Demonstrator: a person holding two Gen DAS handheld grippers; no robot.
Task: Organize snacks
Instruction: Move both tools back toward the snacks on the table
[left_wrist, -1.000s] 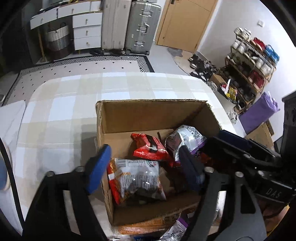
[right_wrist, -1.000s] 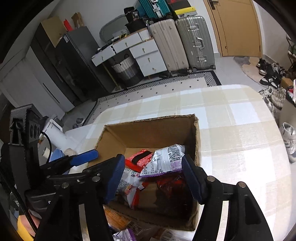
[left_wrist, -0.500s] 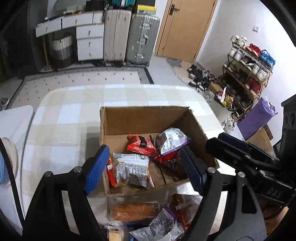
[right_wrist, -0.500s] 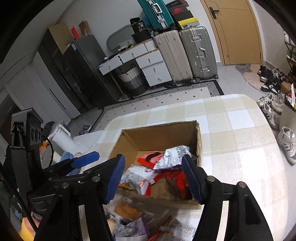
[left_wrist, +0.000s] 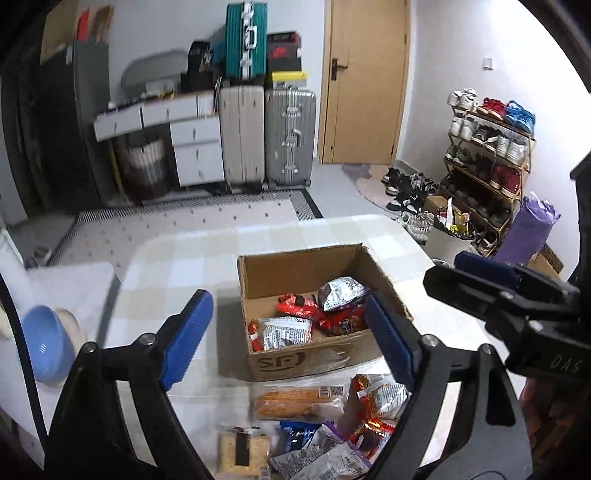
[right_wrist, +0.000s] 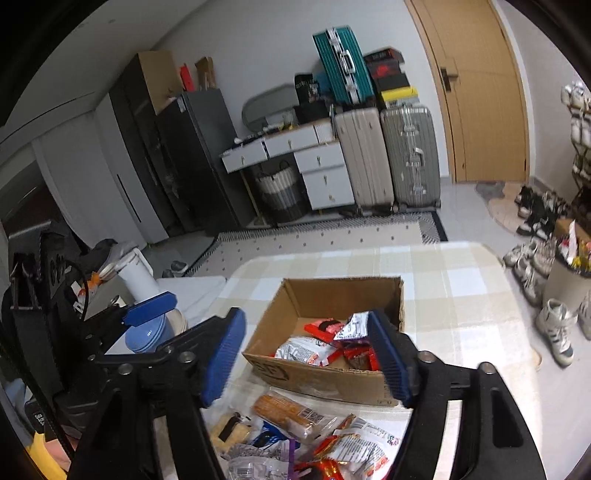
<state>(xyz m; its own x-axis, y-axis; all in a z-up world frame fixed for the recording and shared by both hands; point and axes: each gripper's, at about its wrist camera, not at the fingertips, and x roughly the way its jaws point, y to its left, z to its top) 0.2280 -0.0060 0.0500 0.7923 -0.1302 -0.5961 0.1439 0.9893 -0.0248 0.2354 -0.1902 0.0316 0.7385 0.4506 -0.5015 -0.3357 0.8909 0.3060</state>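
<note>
Snacks: loose packets (left_wrist: 321, 435) piled on the table at 6 o'clock of the cardboard box (left_wrist: 314, 360); several more packets (left_wrist: 284, 328) already lie inside it.
Handling: likely light, crinkly and slippery, with soft air-filled bodies; the orange packet (right_wrist: 291, 413) probably holds something crushable. Best pinched at a sealed edge, not the middle.
Left gripper (left_wrist: 295, 336): jaws opening, nothing between them.
Right gripper (right_wrist: 306, 354): jaws opening, empty too.
Surface: table (right_wrist: 476, 321) under a pale checked cloth, flat, bare at 3 o'clock of the box.
Room: suitcases (left_wrist: 290, 136) and door (left_wrist: 365, 81) at 12 o'clock, shoe rack (left_wrist: 487, 155) at 2 o'clock.
</note>
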